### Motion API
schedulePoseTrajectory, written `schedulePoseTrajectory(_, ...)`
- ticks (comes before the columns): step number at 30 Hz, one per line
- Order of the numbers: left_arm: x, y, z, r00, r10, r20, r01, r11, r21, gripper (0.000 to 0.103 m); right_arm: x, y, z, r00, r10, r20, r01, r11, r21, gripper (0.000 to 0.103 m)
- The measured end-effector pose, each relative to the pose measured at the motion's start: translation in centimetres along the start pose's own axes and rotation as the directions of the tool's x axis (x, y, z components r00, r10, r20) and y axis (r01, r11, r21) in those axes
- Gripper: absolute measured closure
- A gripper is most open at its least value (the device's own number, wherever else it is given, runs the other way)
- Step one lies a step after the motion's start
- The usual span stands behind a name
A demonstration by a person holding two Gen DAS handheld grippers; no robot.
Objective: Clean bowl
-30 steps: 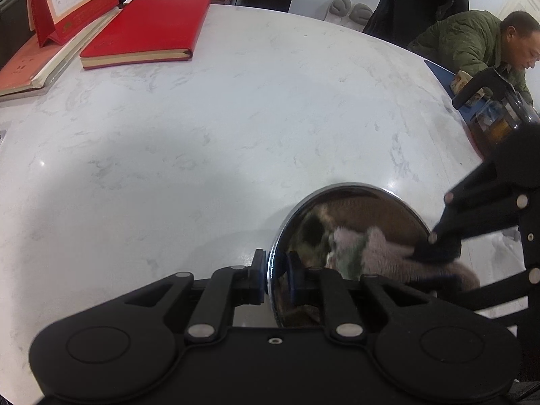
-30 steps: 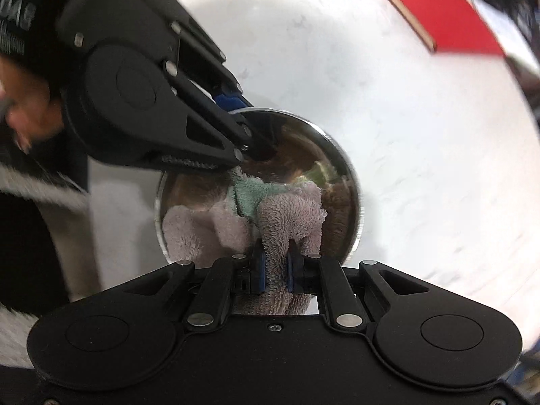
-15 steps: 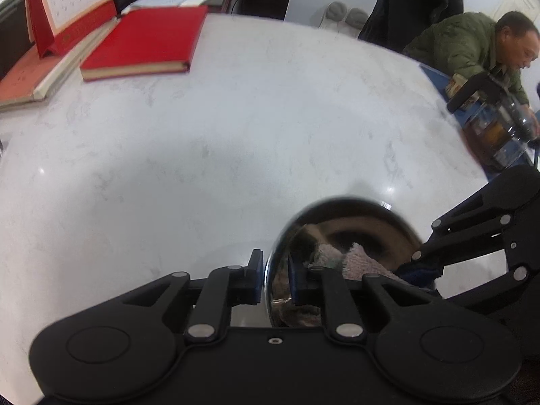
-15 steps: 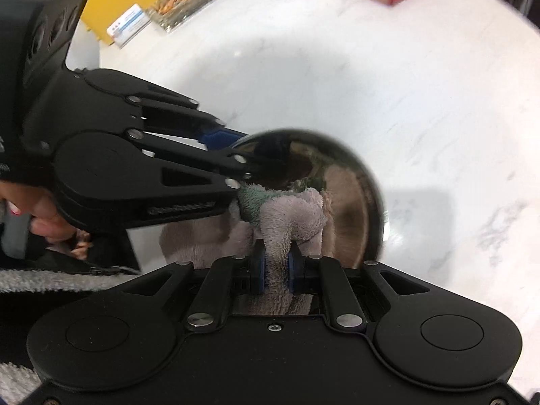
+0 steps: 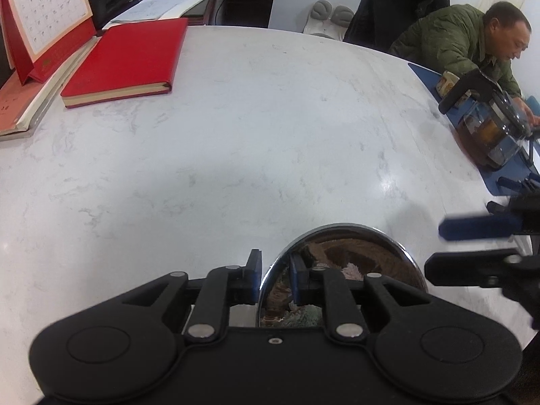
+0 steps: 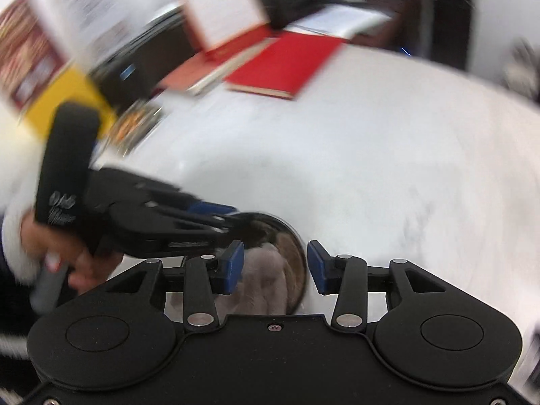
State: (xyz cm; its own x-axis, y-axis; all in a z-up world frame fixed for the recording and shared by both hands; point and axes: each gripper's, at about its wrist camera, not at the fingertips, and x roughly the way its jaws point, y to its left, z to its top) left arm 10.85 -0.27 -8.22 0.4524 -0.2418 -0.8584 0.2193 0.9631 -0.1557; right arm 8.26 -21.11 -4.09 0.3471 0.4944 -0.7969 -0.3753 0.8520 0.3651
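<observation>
On the marble table [image 5: 236, 141], left fingers [image 5: 253, 270] clamp the bowl [image 5: 347, 236]; right fingers [image 6: 233, 266] just opened, empty, red book [image 5: 128, 60] beyond.

both grippers are matte black plastic: two round, disc-embossed housings either side of a flat body, with linkage arms pinned by silver rivets and a small screw at centre. the left gripper [image 5: 274, 271] and right gripper [image 6: 275, 266] carry blue fingertip pads [image 6: 233, 266]. white lettering marks the left gripper's handle. the hand [image 6: 64, 256] shows a white fuzzy sleeve [image 6: 13, 222].
</observation>
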Motion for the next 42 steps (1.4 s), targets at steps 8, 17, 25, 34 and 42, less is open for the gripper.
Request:
schedulePoseTrajectory(8,-0.5,0.3,-0.5,1.0,0.009,-0.002,-0.009,1.0,-0.03,0.09,4.3,-1.5,0.2,0.996,0.017,-0.086,-0.005,0.991,0.132,0.088)
schedulePoseTrajectory(17,-1.9,0.3,-2.1,0.999,-0.019,-0.029,0.018,0.998,-0.06,0.094,6.5,-0.3,4.5,0.989,-0.063,-0.135,0.044,0.989,-0.138,0.097)
schedulePoseTrajectory(25,-2.4,-0.5,-3.2,0.998,-0.015,-0.062,0.012,0.999,-0.042,0.09,8.7,4.0,6.5,0.977,-0.17,-0.13,0.068,0.822,-0.565,0.095)
schedulePoseTrajectory(34,-3.0,0.7,-1.9,0.999,-0.001,-0.04,0.0,0.999,-0.032,0.089,9.1,6.6,5.8,0.976,-0.194,-0.099,0.033,0.583,-0.812,0.094)
schedulePoseTrajectory(42,-1.4,0.6,-1.7,0.997,-0.036,-0.063,0.033,0.999,-0.038,0.093,8.0,6.7,5.3,0.985,-0.17,-0.029,0.075,0.577,-0.813,0.09)
